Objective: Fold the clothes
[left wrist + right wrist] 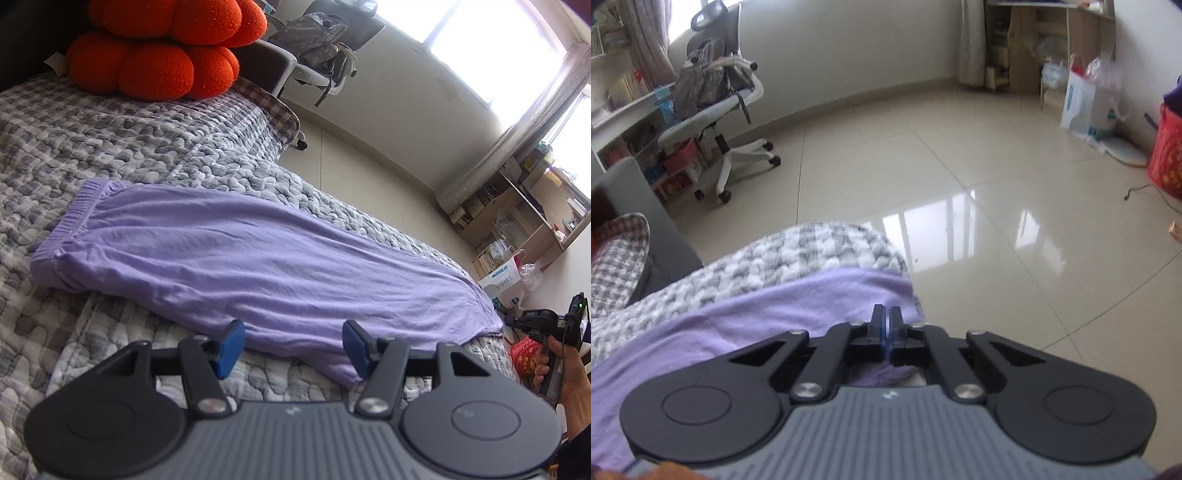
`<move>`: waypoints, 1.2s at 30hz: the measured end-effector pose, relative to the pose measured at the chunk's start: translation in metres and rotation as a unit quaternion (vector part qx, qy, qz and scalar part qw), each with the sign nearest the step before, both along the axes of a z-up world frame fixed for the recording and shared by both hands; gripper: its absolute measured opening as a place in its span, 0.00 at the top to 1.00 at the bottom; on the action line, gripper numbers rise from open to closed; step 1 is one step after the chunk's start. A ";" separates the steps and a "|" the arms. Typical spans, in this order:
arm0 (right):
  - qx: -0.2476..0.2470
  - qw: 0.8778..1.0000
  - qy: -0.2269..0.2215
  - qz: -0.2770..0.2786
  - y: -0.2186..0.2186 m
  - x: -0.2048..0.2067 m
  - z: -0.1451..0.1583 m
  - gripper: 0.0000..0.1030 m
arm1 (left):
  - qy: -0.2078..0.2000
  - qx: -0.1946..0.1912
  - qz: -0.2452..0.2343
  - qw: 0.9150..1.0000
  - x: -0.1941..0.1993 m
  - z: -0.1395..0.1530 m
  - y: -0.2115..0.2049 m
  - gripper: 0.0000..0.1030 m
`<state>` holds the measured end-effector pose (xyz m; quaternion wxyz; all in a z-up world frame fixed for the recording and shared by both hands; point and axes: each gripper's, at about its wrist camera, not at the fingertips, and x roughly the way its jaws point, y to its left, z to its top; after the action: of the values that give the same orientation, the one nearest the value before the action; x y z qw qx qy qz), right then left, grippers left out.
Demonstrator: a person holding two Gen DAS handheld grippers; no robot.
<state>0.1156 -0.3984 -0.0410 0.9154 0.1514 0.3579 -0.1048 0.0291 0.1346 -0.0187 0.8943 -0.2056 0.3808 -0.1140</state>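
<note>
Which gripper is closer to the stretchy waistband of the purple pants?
Left. The left gripper hovers open by the pants' middle edge, waistband ahead. The right gripper, jaws together, is at the opposite leg end.

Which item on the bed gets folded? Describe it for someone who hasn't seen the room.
Find the bed with the grey-and-white quilt. The garment lies flat across it, below the orange cushions, reaching the bed's edge. It is the only lilac thing there, smooth, with a ribbed elastic waistband at one end.
</note>
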 end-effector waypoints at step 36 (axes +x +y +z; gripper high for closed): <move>0.029 0.999 0.012 0.012 0.008 0.007 0.001 0.99 | -0.002 0.004 -0.004 1.000 -0.001 0.001 -0.005 0.42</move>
<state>0.1226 -0.3906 -0.0395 0.9076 0.1727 0.3731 -0.0851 0.0280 0.1295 -0.0175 0.8954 -0.2003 0.3804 -0.1160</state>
